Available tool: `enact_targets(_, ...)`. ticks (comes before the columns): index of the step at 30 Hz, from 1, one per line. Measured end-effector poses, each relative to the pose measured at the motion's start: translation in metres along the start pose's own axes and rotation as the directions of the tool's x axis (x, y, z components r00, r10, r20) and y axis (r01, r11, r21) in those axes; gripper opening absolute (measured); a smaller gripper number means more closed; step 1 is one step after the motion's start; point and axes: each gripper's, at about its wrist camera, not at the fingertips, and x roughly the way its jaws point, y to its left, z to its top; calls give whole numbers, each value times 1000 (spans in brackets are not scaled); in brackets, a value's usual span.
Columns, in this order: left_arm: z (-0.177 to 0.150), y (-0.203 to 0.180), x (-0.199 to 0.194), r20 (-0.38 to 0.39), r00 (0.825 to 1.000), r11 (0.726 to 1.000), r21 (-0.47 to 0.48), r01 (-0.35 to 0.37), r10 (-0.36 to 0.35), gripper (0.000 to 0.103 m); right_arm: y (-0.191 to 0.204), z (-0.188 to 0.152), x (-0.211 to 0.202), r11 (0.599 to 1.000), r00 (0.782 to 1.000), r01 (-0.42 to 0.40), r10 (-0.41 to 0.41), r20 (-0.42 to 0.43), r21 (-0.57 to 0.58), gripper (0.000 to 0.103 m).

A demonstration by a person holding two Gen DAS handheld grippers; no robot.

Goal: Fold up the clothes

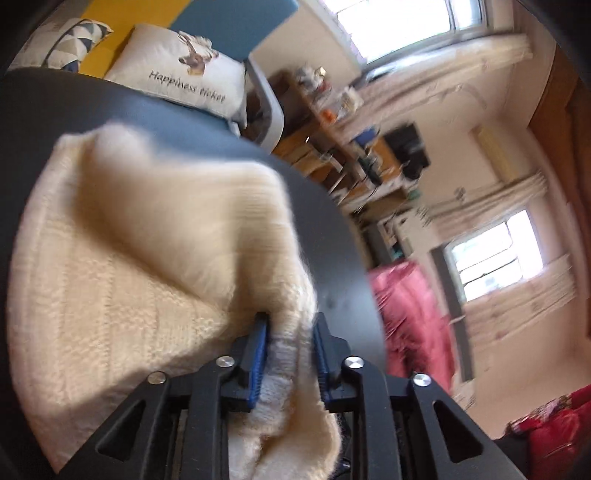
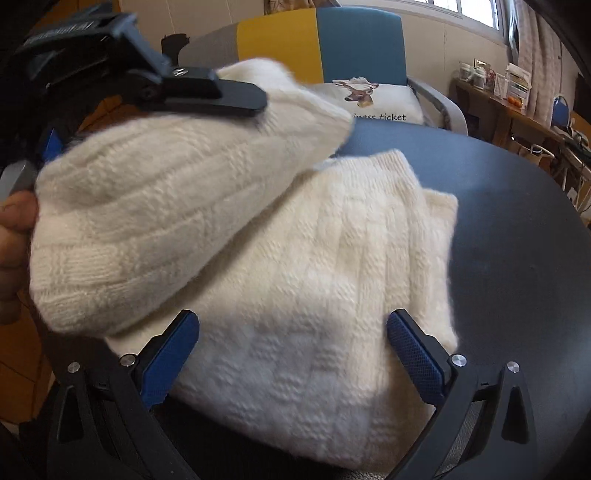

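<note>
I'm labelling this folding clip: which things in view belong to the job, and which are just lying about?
Part of the job:
cream knit sweater
left gripper, sweater fabric between its fingers
right gripper, open over the sweater
dark round table

Just lying about:
deer cushion
patterned cushion
armchair
cluttered shelf
red fabric

A lived-in home, apparently a sitting room. A round dark surface (image 2: 517,221) stands before an armchair (image 2: 354,40) upholstered in yellow and blue panels, bearing a white cushion (image 2: 380,99) printed with a deer and a slogan. A second, triangle-patterned cushion (image 1: 70,44) lies beside it. Along the wall a wooden shelf unit (image 2: 502,107) carries jars, cards and oranges. Pale curtains (image 1: 443,85) hang by bright windows (image 1: 402,22); a pink quilt (image 1: 413,321) is draped nearby. The floor (image 2: 22,354) is warm wood.
</note>
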Motion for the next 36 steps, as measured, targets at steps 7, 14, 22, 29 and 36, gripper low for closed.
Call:
enact_targets(7,3,-22,-33,14,998,996,67,54,-55,25,-5,-11,-1,1000,999,-21,21,47,-2,103)
enact_targets(14,-26,13,-103,162,971,965,169,-203,176,25,-23,-16,-27,986,989,-144,141,46,85,103)
enact_targets(22,-73,62,-123,258,937,962,72,-263,237,25,-10,-13,-89,894,879,-447,444,173,-23,103)
enact_targets(29,-74,53,-111,266,930,952,97,-289,255,25,11,18,-78,842,843,-528,535,55,-111,103)
enact_targets(36,-78,24,-66,216,872,825,285,-487,440,27,28,13,-33,833,827,-547,520,-212,-90,103)
